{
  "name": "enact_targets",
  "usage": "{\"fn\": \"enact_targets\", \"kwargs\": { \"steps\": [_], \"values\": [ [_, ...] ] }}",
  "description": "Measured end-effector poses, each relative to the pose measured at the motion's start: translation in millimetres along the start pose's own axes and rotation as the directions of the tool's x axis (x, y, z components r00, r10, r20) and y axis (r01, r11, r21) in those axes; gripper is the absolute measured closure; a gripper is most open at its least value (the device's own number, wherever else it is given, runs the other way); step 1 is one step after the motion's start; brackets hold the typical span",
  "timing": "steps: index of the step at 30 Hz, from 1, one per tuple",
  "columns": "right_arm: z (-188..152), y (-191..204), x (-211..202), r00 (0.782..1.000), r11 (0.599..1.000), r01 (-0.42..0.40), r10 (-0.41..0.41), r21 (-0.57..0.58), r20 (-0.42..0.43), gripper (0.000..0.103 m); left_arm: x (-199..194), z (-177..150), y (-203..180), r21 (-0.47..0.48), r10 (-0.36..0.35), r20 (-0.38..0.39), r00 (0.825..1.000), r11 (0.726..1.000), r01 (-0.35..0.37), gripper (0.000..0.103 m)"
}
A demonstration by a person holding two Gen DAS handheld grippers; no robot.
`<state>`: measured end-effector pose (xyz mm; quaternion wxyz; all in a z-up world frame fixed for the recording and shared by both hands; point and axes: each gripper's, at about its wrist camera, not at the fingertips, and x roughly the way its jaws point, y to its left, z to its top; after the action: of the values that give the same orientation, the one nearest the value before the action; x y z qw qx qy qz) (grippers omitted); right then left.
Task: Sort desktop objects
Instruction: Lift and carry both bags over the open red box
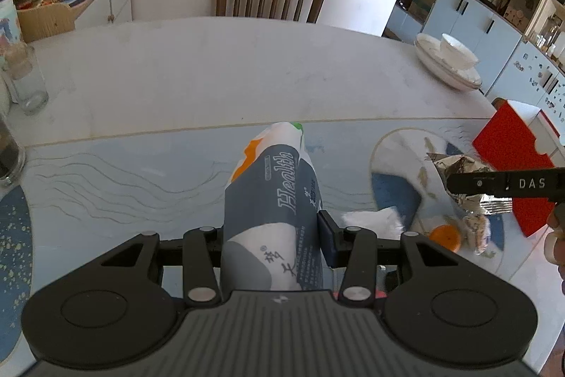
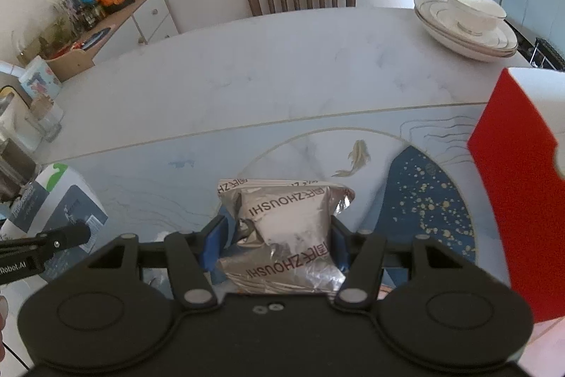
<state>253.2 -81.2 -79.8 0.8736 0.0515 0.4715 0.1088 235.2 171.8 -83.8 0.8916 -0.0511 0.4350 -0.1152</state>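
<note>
Left gripper (image 1: 273, 232): fingers closed hard on a grey-and-white pack (image 1: 272, 200), which is gripped across its middle and juts forward above the bench (image 1: 212, 66).

Right gripper (image 2: 275, 244): blue fingers (image 2: 212, 244) partly closed, a silver pouch (image 2: 286, 232) pinched between them, clear of the bench. A red box (image 2: 515, 200) is seen just right.
</note>
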Motion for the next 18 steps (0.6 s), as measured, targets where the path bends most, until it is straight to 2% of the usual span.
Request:
{"fn": "enact_targets", "kwargs": {
  "steps": [18],
  "values": [
    [-25.4, -30.0, -65.0, 0.998, 0.998, -0.059, 0.060, -0.023, 0.038, 0.044, -43.1, -6.3, -65.0, -0.035, 0.009, 0.010, 1.000, 0.999, -0.009, 0.060]
  ]
}}
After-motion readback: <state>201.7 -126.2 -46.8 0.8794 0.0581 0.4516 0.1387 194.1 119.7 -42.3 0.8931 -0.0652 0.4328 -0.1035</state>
